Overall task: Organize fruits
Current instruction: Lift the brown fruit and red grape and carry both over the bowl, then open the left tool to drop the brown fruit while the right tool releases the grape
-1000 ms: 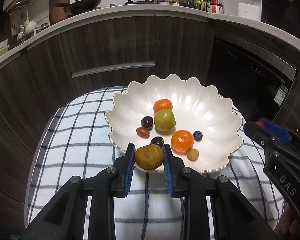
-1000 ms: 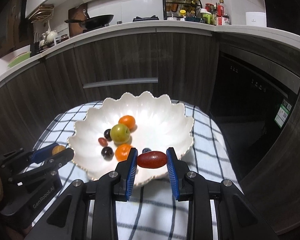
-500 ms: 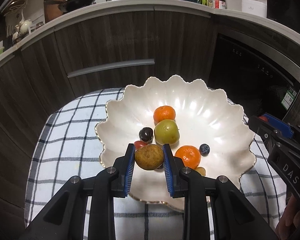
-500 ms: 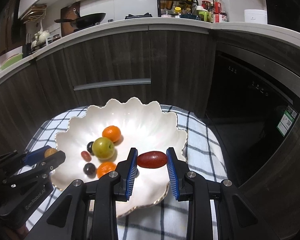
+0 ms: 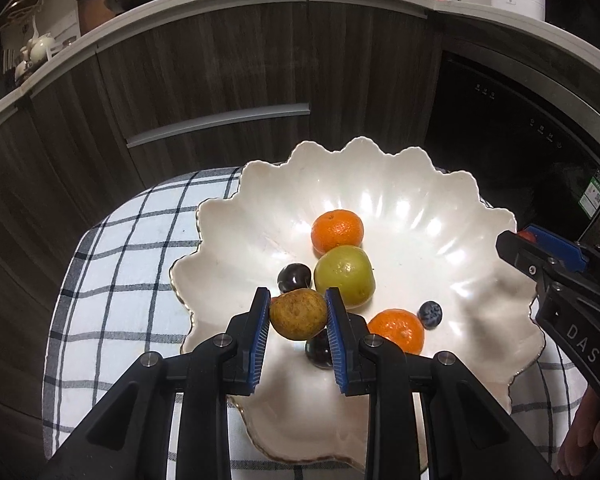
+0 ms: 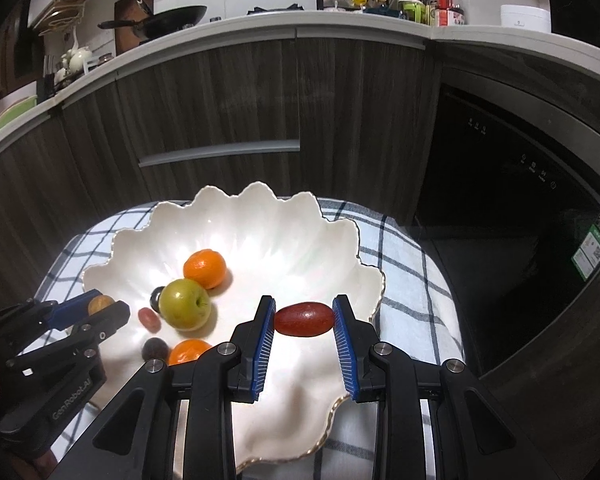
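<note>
Holding one fruit in each gripper over the bowl (image 5: 400, 200), so two drops are pending. Left gripper (image 5: 298, 314) is clamped on a brown fruit (image 5: 298, 314), pads touching both sides, hanging above the bowl's near-left part, over a dark plum (image 5: 318, 352). Right gripper (image 6: 304, 319) is clamped on a red oblong fruit (image 6: 304, 319), held end to end between the pads, above the bowl's near-right part, just inside the rim.

Already lying in the bowl: far orange (image 5: 337, 231), green apple (image 5: 345, 276) touching it, far plum (image 5: 294, 278) left of the apple, near orange (image 5: 396, 330), a blueberry (image 5: 430, 314) just right of it, and a small red fruit (image 6: 149, 318) seen from the right wrist view. All sit clustered left of centre; the right half of the bowl is bare.

No loose fruit shows on the checked cloth (image 5: 132, 248) in either view, though the near part is hidden by the grippers. Judgement: the task looks nearly finished; what is left is releasing these two. Bare bowl below the red fruit makes that drop easy; the brown one may land on the plum and roll.
</note>
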